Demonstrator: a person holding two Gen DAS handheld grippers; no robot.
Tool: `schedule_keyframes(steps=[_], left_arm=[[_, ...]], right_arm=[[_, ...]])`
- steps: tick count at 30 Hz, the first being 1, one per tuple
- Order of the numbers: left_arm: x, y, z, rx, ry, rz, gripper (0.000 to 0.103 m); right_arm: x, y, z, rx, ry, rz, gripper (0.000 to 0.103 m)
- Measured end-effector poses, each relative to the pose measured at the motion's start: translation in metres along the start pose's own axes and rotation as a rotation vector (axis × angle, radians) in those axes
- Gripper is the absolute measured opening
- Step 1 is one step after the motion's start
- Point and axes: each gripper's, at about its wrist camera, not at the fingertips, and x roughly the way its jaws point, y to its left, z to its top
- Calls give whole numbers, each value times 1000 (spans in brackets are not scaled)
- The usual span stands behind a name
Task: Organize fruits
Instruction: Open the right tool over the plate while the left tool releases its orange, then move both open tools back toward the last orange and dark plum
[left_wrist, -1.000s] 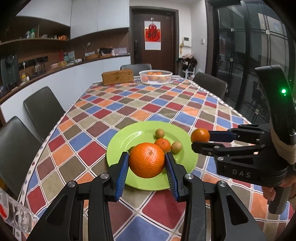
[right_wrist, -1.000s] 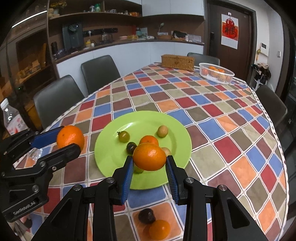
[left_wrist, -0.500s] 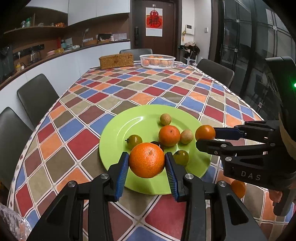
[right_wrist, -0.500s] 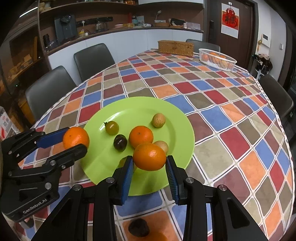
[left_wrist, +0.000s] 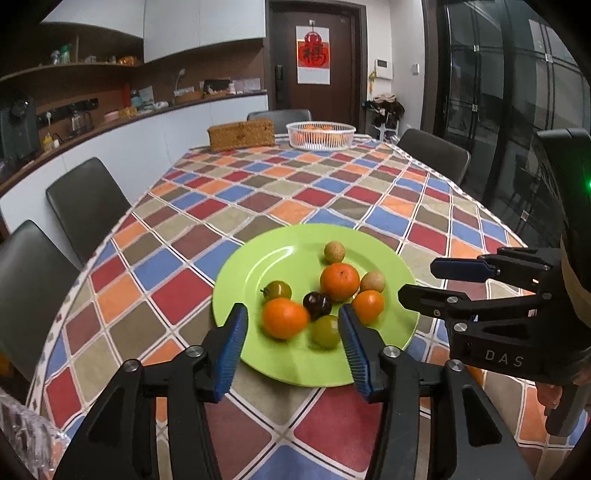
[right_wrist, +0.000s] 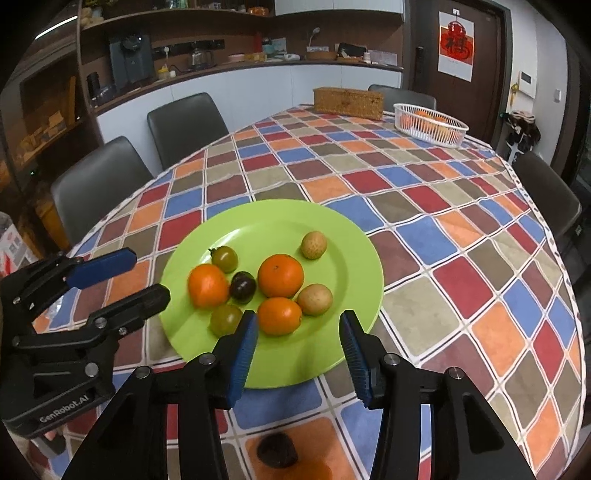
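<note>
Both grippers empty, jaws wide: left gripper (left_wrist: 291, 345), right gripper (right_wrist: 298, 347), at the green plate's (right_wrist: 354, 236) near rim. Eight fruits on plate. Dark fruit (right_wrist: 277, 449) on desk lies below right gripper, nearer it.

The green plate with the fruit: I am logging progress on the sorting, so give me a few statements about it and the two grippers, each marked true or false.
1. Three oranges lie on the round green plastic plate. True.
2. The left gripper is clamped on a large orange. False: its jaws are open and the orange rests on the plate.
3. The right gripper is open and holds nothing. True.
4. The small dark purple fruit lies on the tablecloth beside the plate. False: it sits on the plate among the oranges.
5. The white mesh basket at the table's far end is empty. False: orange fruit shows inside.
</note>
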Motion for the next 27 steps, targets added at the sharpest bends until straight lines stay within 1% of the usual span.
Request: schedule_keyframes(steps=[6,15,18,23,27], left_arm=[[-31,-3,1,2,-35,28,58],[-71,-15,-6,-5,-72,28,66],[-80,-21,-9,4,-79,25,71],[-89,-33,-19,27,-76,16,73],[-90,-39,-27,33,-62,11,74]], right_arm=[[-30,4,-5,7,-48,-4,47],[-74,10,-21,6,-108,-15,47],[-84,11,-28,10,-113,-9,47],[-94,12,-42,12,-113,-15,47],[-96,10,-54,17,-92,-13,47]])
